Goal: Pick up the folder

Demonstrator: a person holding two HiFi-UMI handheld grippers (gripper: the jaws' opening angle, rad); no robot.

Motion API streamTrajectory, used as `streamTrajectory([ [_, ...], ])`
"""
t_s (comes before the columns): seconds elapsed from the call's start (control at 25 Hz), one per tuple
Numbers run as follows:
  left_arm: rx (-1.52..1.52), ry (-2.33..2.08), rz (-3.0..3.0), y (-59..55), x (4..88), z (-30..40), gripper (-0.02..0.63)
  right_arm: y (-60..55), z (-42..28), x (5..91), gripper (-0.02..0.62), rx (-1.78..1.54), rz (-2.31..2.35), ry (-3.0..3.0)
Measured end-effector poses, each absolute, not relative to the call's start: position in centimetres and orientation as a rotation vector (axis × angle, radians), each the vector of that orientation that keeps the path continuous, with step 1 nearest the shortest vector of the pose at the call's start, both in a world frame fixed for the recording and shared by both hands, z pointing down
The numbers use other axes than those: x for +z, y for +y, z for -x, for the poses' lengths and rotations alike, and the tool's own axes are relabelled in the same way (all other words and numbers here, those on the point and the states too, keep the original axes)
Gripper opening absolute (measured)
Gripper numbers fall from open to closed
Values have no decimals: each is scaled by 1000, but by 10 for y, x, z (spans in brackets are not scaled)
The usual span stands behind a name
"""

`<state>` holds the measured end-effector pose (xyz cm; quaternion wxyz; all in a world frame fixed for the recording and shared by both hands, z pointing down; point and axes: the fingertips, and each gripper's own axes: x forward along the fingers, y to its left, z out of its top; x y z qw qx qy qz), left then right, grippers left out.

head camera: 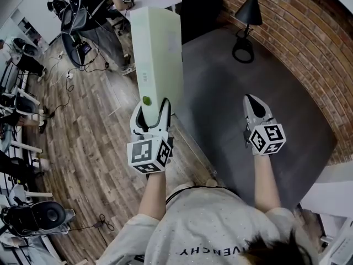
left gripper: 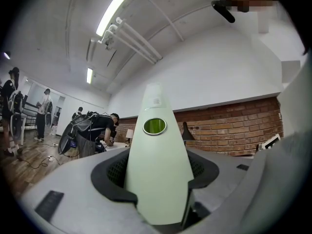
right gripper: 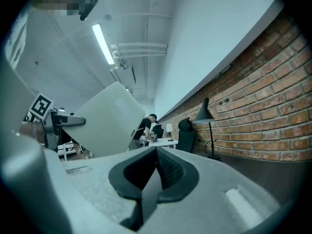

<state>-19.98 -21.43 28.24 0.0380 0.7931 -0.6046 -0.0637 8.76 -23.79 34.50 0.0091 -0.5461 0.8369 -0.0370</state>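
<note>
The left gripper point(head camera: 153, 108) has its jaws pressed wide on the spine end of the pale green folder point(head camera: 157, 48). The folder is held clear of the dark grey table point(head camera: 220, 87), pointing away from the person. The right gripper point(head camera: 252, 100) is fully closed on nothing, above the table. The lift looks essentially done. The next move needs a firm, steady grip so the long folder doesn't sag or twist.

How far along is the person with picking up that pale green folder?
Done: the folder looks lifted, sticking out level above the floor and touching nothing else. In hand: the left tool is clamped on the folder's near end, by its round finger hole, and carries it alone. The right tool is shut and empty off to the side. Left: little that I can see, only setting it somewhere, perhaps.
</note>
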Motion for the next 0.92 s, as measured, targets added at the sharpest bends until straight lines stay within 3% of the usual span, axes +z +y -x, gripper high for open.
streamTrajectory([
  [0.92, -86, -1810, -2443, -216, 306, 190, 258, -228, -84, 349, -2, -122, 1695, 2642],
])
